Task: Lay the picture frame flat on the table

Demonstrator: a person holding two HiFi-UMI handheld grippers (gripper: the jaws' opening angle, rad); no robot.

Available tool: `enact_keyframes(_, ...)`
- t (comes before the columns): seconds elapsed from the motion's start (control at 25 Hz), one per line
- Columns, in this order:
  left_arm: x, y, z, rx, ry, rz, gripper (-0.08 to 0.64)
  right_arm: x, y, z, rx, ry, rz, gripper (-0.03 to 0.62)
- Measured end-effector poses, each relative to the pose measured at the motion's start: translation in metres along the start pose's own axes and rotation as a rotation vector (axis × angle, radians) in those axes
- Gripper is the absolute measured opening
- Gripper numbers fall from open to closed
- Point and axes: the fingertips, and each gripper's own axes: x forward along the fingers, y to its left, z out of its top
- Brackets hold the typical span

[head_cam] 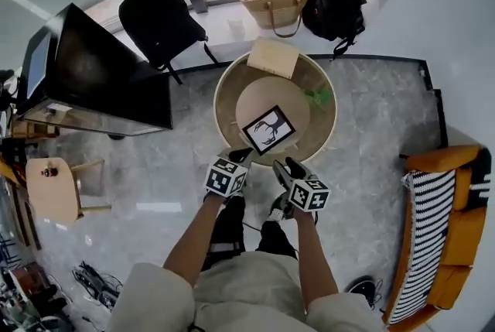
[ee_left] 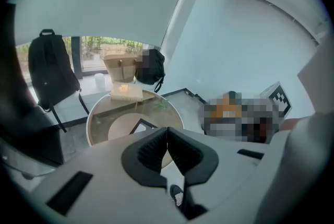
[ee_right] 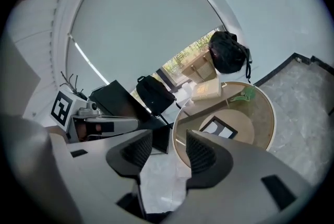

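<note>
The picture frame [head_cam: 267, 129], black with a white antler print, lies flat on a round tan mat [head_cam: 259, 94] on the round glass table [head_cam: 331, 129]. It shows flat in the left gripper view [ee_left: 142, 125] and in the right gripper view [ee_right: 219, 128] too. Both grippers hover at the table's near edge, apart from the frame. My left gripper [head_cam: 240, 155] is shut with its jaws pressed together and nothing in them [ee_left: 167, 137]. My right gripper [head_cam: 288, 167] stands open and empty [ee_right: 169, 147].
A tan box [head_cam: 272, 57] and a green item [head_cam: 319, 97] lie on the table's far side. Behind are a black backpack [head_cam: 158, 21], a beige tote [head_cam: 274, 1] and a black bag [head_cam: 334, 5]. A dark screen [head_cam: 100, 75] stands left, an orange sofa [head_cam: 445, 230] right.
</note>
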Motion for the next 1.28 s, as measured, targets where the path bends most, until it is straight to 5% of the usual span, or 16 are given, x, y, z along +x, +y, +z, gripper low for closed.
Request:
enact_keyframes(0.4,-0.067,-0.078,0.015,0.034,-0.129,0.143,0.021,-0.085,0.037,0.01,-0.147,-0.014,0.097,0.215)
enact_keyframes(0.64,-0.1,-0.099,-0.002,-0.055,-0.216,0.178,0.021,-0.117,0.054,-0.018,-0.14,-0.002,0.153,0.211)
enact_keyframes(0.96,-0.11,-0.123,-0.028,-0.154,-0.308,0.197,0.021,-0.146,0.06,-0.041,-0.242,0.002,0.158,0.154)
enact_keyframes(1.28,-0.104,-0.141,-0.046,-0.155,-0.308,0.194,0.021,-0.164,0.056,-0.039,-0.315,-0.037,0.119,0.082)
